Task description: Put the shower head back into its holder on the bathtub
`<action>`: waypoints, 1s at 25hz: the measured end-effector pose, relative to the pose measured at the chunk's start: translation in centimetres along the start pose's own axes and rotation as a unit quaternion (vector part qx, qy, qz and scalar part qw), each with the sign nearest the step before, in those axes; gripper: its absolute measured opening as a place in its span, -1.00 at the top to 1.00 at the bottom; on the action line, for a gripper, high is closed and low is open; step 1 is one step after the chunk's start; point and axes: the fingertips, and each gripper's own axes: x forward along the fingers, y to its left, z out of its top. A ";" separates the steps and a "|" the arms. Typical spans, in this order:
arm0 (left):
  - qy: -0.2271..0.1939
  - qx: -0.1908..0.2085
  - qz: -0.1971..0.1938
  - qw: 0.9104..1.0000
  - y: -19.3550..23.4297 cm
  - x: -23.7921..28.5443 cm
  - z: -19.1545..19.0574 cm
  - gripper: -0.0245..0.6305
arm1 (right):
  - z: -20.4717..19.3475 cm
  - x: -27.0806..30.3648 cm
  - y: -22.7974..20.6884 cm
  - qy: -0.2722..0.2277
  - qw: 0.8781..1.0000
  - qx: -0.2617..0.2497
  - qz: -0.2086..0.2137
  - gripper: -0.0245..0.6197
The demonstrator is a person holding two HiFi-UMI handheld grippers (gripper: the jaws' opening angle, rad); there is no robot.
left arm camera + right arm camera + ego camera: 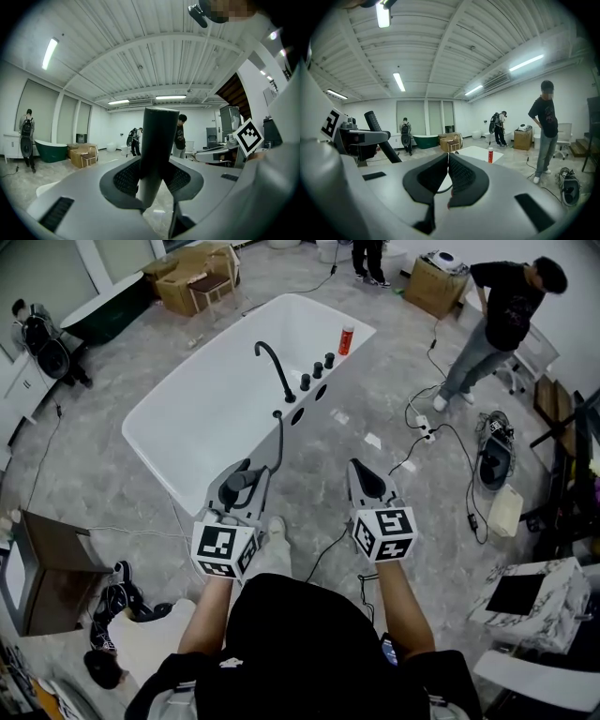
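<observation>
Two claws hang over the floor, short of the white bathtub's [148, 424] near end. The left claw [153, 174] is clamped on the shower head [158, 136] – its dark handle stands upright between the pads, and its hose [279, 439] runs to the tub's rim beside the black faucet [275, 367]. The right claw [447, 161] is pressed closed, empty.

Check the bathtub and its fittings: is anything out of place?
Yes. The shower head is off the bathtub, clamped in the left hand-held gripper above the floor, with its hose stretching back to the tub's rim.
</observation>
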 end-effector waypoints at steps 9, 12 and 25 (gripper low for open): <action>-0.015 -0.011 0.002 1.000 6.0 6.4 1.7 0.49 | 1.9 9.0 -1.0 0.009 1.000 -0.005 0.002 0.85; -0.019 -0.013 -0.001 1.000 8.2 8.7 2.4 0.49 | 2.9 12.1 -1.0 0.012 1.000 -0.010 0.004 0.85; -0.027 -0.004 -0.023 0.999 15.9 18.2 5.4 0.50 | 6.2 24.0 -2.7 0.021 1.000 -0.009 -0.004 0.85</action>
